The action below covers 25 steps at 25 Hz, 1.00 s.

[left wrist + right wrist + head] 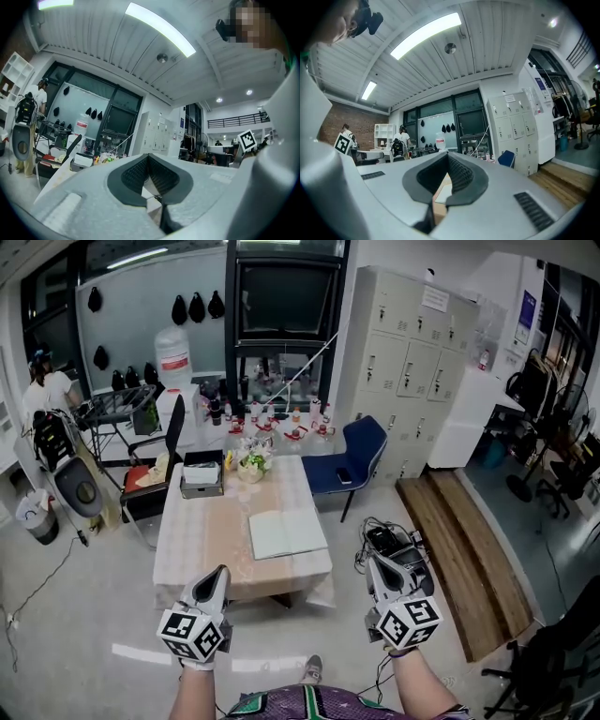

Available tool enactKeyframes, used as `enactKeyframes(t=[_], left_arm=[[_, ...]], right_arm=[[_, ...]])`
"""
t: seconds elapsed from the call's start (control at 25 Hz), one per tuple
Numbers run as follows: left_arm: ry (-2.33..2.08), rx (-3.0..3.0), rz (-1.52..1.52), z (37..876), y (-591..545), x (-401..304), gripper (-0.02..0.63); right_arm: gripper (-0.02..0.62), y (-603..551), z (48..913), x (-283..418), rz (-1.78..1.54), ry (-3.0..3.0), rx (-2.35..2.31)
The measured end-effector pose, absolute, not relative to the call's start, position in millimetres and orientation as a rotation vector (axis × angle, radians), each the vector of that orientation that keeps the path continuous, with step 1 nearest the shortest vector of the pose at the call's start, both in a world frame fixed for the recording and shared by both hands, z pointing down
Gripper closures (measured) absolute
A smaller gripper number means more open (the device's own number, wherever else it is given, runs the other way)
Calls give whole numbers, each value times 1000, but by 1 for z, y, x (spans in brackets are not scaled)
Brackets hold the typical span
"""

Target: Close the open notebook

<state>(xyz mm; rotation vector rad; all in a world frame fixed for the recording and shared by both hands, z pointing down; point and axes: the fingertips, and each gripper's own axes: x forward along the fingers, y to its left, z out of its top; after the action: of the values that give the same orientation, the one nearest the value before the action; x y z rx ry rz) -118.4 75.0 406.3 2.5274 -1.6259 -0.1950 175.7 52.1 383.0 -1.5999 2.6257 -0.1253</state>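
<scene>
The open notebook [286, 532] lies flat with pale pages up on the near right part of the cloth-covered table [202, 540]. Both grippers hang in the air in front of the table's near edge, pointing level toward it and touching nothing. My left gripper [221, 571] is short of the table's near left part. My right gripper [372, 564] is off the near right corner, to the right of the notebook. The left gripper view shows the left gripper [148, 155] with jaws together and nothing between them. The right gripper [448, 154] looks the same in its own view.
At the table's far end stand a black box [202, 474] and a small flower bunch [251, 463]. A blue chair [352, 460] is at the far right corner and a black chair [155, 451] at the far left. Cables [384, 535] and a wooden platform [464, 540] lie to the right.
</scene>
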Motion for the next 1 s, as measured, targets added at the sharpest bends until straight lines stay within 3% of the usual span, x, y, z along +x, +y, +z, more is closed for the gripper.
enactKeyframes(t=[1.0], left_arm=[[-1690,2595,-76,370,-81,-29,589]], right_arm=[[592,-130,375,236,-178,2701,-1456]])
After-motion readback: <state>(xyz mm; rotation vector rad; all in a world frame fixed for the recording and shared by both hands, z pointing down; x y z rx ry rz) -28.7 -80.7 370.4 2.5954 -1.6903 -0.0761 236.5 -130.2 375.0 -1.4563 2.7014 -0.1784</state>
